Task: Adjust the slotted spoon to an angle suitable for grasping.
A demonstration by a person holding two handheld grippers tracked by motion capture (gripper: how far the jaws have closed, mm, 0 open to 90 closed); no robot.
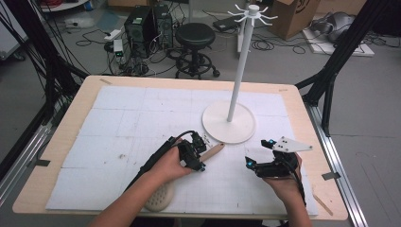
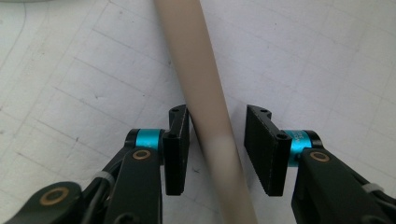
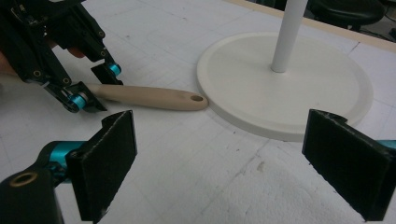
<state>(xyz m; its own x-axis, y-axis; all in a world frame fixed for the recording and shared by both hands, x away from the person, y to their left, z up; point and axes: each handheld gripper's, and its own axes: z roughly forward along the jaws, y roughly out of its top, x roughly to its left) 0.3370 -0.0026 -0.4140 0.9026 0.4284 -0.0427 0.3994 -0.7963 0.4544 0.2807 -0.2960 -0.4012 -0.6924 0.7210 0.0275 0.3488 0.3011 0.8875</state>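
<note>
lying flat on the white gridded mat (image 1: 142, 123), a pale wooden handle (image 3: 149, 97) stretches from the left gripper (image 1: 201, 153) toward the round base (image 3: 327, 84) of a white hanging stand (image 1: 239, 71). the handle's rounded tip, pierced by a small hole, rests just beside the rim of that base, and may be touching it. in the left gripper view the handle (image 2: 205, 93) runs straight up between the two black jaws, which stand open on either side; the left-hand pad looks to be against the wood, though the angle makes that hard to confirm, and the other pad is clearly apart from it. the handle's far end disappears beneath the person's left hand (image 1: 168, 165), where a pale rounded brush head (image 1: 160, 198) shows on the mat.

the right gripper (image 1: 257, 153) is held low over the mat to the right of the handle, near the stand's base, with its jaws spread wide and nothing between them.

beyond these, the stand's thin pole rises to a crown of short radiating hooks. the mat covers a light wooden table (image 1: 56, 142), and behind it are a black stool (image 1: 195, 35), computer towers and loose cables on a grey floor.

judging by this, the work is at an early point: the handle is lined up for a grasp but not yet clamped or lifted, and hanging it on the stand would remain to be done.

no brand, label or legible writing can be made out.
</note>
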